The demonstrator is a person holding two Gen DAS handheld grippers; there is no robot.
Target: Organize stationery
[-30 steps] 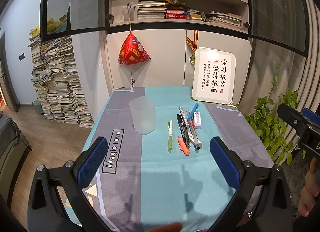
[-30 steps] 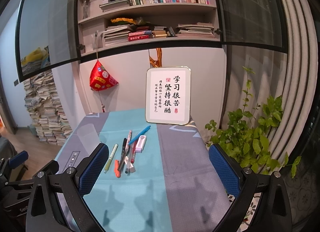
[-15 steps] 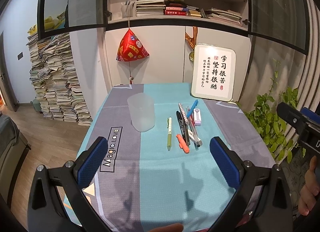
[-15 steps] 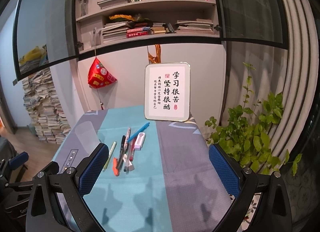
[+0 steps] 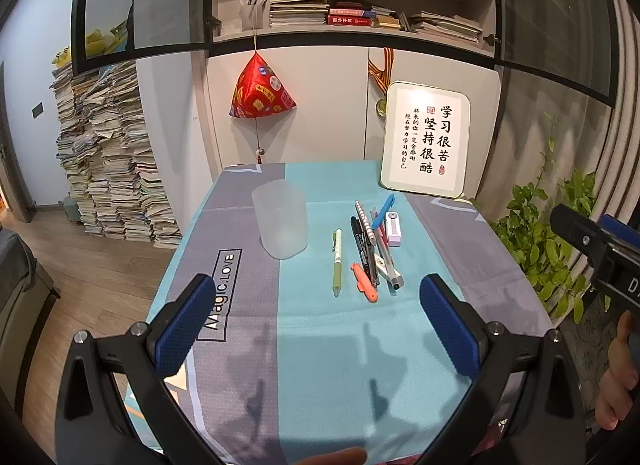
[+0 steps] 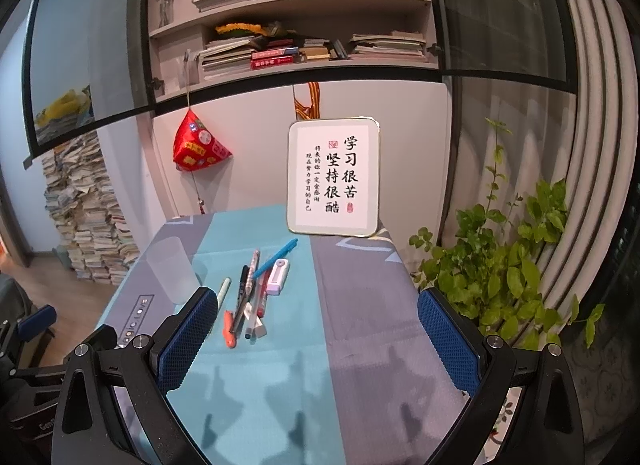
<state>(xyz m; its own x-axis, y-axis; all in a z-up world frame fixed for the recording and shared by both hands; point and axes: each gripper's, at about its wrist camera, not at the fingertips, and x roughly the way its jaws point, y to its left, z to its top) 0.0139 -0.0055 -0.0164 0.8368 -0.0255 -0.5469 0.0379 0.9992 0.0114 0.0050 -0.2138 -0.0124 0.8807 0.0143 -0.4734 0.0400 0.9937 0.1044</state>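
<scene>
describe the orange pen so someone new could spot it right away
Start at the frosted cup on the teal tablecloth, then look right to the pile of pens. The orange pen is short and stubby, lying at the pile's near edge, the only orange item.

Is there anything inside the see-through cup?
The frosted translucent plastic cup stands upright on the tablecloth and looks empty. Its cloudy walls blur the bottom, so something tiny could be missed.

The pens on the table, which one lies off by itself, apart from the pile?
The pale green pen, lying alone between the frosted cup and the pile; the others overlap or touch one another.
</scene>
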